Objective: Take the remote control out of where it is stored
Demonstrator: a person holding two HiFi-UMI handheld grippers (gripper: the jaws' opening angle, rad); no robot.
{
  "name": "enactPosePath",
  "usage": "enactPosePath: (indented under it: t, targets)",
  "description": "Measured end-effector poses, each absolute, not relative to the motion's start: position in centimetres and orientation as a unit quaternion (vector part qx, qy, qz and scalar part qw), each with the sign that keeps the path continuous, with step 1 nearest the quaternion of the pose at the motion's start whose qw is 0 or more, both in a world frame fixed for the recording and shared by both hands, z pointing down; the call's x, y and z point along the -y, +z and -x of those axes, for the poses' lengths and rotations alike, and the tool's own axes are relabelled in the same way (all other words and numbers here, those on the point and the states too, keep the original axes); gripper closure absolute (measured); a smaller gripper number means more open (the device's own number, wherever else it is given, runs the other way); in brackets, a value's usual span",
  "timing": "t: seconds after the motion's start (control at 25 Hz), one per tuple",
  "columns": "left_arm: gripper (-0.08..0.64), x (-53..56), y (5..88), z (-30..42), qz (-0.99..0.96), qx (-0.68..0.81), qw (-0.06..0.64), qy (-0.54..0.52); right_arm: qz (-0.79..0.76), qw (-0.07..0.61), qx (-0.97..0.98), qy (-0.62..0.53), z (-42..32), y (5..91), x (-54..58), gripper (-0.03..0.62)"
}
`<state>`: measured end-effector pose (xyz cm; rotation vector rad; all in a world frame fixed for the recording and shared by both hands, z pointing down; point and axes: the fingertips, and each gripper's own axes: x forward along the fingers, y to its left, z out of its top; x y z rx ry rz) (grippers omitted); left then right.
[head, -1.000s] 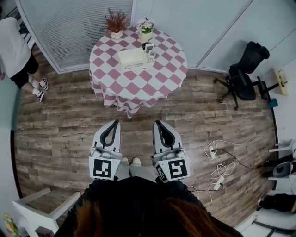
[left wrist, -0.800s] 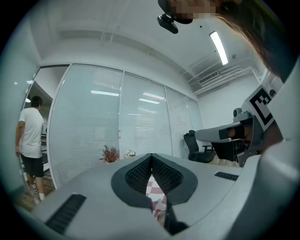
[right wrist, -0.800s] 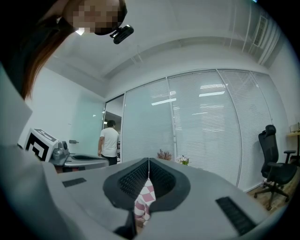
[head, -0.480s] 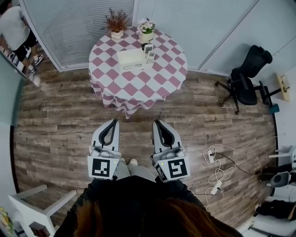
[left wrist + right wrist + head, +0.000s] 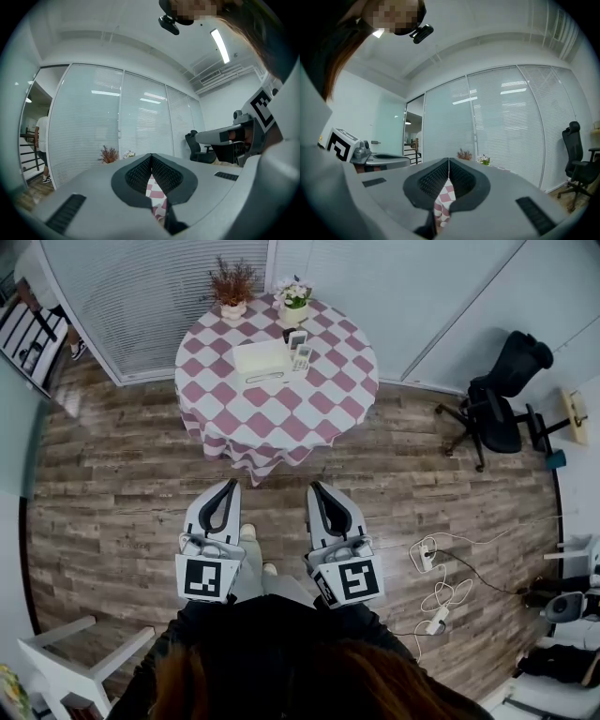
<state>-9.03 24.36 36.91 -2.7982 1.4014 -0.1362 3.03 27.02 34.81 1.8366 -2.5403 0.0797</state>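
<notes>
Two grippers, one in each of my hands, held level and side by side above the floor, both pointing toward the table.

- Left gripper (image 5: 232, 486) — jaws closed tip to tip, nothing between them. In the left gripper view only a strip of checked cloth shows through the gap behind the tips.
- Right gripper (image 5: 314, 487) — jaws likewise pressed together, empty.
- My shoes (image 5: 248, 532): pale, between and just below the two grippers.
- Wooden plank floor (image 5: 122, 484): grey-brown, running out under everything.
- Round table (image 5: 281, 413): straight ahead and well apart from both grippers, draped in a pink-and-white checked cloth that hangs over the rim.
- White box (image 5: 261, 358): on the tabletop, near its far half.
- Remote control (image 5: 304, 356): light-coloured, on the table just beside the white box's right side. Too small to tell what it sits in.
- Dark-faced device (image 5: 296, 337): just behind the remote control.
- Dried reddish plant (image 5: 232, 283): in a white pot at the table's far edge.
- White flowers (image 5: 294, 294): potted, beside the dried plant.
- Blinded glass wall (image 5: 150, 296): behind the table.
- Black office chair (image 5: 502, 390): to the right, by the wall.
- Power strip with white cables (image 5: 436, 587): on the floor at right.
- White chair frame (image 5: 75, 662): at lower left.
- A person (image 5: 42, 145): standing by the doorway at far left.
</notes>
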Motion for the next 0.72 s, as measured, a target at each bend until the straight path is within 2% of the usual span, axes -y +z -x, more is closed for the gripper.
enactPosePath:
  t: [0.72]
  targets:
    - [0.554, -15.5, 36.9, 9.1, 0.908, -0.417, 0.02, -0.043, -0.604, 0.008, 0.797, 0.022, -1.9, 34.8, -18.8, 0.577]
